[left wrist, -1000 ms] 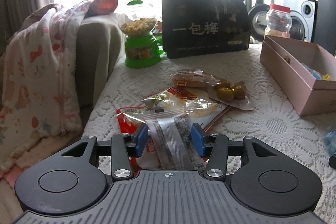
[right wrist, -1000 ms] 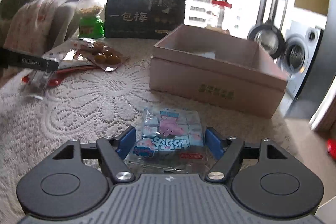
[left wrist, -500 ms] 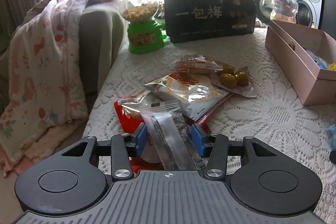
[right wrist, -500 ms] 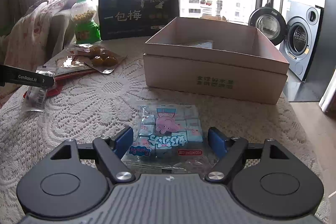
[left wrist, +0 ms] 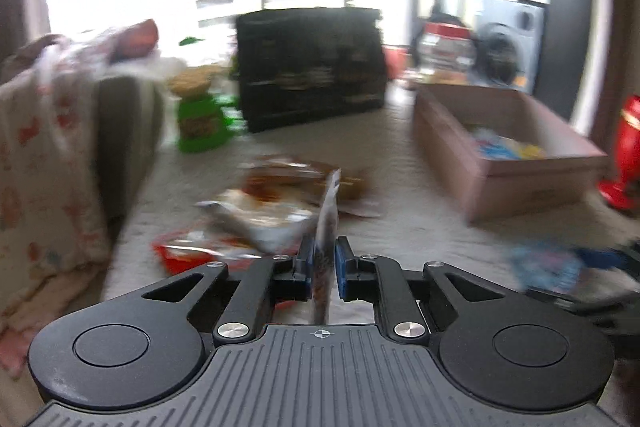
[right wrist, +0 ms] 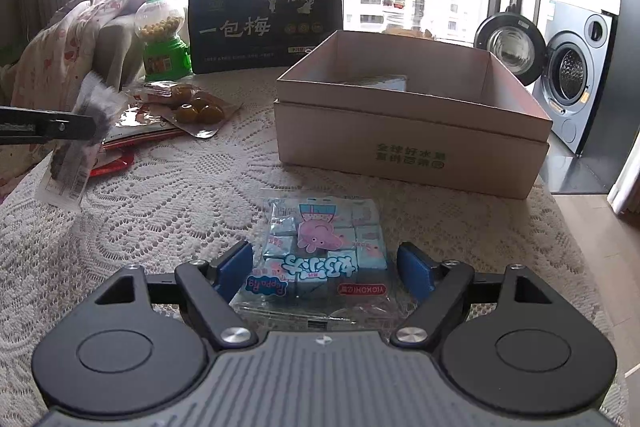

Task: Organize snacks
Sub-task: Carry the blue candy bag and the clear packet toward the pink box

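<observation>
Reading "Peppa Pig", a blue packet (right wrist: 320, 251) lies between opening right jaws; left jaws clench a clear sachet (left wrist: 327, 215).

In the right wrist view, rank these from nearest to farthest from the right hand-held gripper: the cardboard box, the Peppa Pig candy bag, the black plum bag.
1. Peppa Pig candy bag, between the right hand-held gripper's open fingers.
2. Cardboard box, ahead, to the right.
3. Black plum bag, at the table's far edge, left of centre.
</observation>
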A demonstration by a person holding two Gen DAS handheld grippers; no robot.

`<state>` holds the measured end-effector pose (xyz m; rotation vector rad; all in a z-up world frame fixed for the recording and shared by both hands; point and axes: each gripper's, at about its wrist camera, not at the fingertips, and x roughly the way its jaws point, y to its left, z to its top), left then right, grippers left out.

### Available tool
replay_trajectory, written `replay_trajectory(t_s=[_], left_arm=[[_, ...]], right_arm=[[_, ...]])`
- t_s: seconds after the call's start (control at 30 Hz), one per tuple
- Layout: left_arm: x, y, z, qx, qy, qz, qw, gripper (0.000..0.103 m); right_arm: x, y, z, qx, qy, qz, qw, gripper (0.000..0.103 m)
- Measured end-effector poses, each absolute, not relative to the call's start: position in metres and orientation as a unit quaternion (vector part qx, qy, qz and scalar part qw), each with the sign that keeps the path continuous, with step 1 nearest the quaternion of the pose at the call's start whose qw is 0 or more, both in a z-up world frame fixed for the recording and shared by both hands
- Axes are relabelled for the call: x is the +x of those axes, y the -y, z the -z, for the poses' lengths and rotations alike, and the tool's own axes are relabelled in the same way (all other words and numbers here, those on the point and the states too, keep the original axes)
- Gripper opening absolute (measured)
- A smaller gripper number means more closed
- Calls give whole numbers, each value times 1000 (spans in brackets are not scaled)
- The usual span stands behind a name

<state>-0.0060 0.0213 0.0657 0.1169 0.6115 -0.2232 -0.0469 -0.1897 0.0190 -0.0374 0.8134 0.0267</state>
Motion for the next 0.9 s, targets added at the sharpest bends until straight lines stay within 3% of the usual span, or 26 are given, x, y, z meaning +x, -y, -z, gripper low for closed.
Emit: replay_trajectory(t_s=[0.33, 0.43, 0.7, 0.9], left_arm=[[-12, 21, -40, 93, -327, 211, 917, 23], [-14, 22, -36, 109, -323, 230, 911, 24], [-23, 18, -24, 140, -320, 272, 897, 39], [-25, 13, -29, 113, -336, 312, 882, 39]], right_arm=[[-44, 192, -19, -15, -406, -23, 913, 82], [-37, 193, -21, -13, -426, -38, 904, 87], [-40, 193, -20, -16, -427, -55, 903, 93], [-42, 191, -20, -19, -420, -52, 906, 93]])
